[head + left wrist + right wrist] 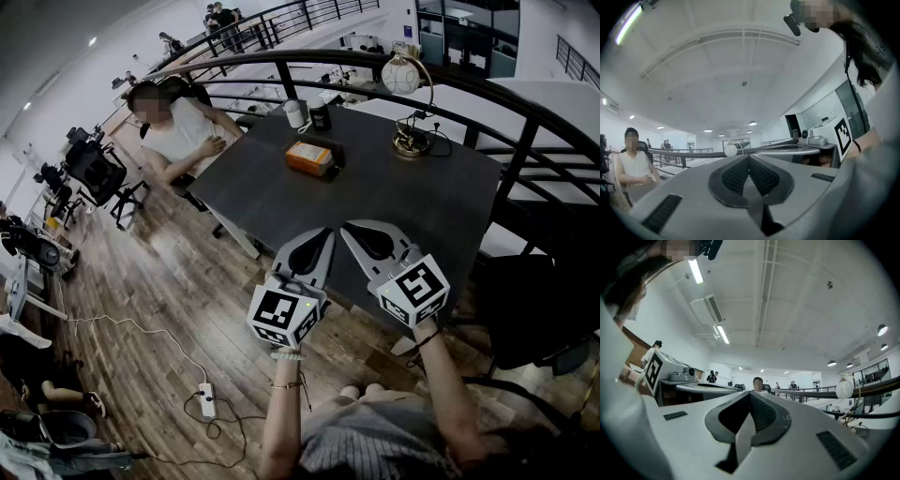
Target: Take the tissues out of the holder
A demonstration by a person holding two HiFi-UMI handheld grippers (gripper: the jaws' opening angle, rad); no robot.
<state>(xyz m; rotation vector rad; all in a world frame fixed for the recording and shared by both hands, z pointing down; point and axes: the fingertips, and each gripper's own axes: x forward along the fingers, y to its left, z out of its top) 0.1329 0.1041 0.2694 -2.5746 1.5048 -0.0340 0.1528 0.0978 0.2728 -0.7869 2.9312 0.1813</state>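
Head view: left gripper (324,233) and right gripper (346,228), both closed empty, hover over the table (262,202); tissue holder (310,157) and lamp (405,84) beyond.

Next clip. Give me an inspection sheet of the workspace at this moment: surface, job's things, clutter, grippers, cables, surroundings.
Surface: dark table, matte top.
Job's things: orange tissue holder near the table's middle, untouched.
Clutter: globe lamp, white container and black container at the far edge.
Grippers: left hand-held gripper and right hand-held gripper both shut, empty, over the near edge.
Cables: lamp cord on the table; power strip on the floor.
Surroundings: seated person, railing, wooden floor.
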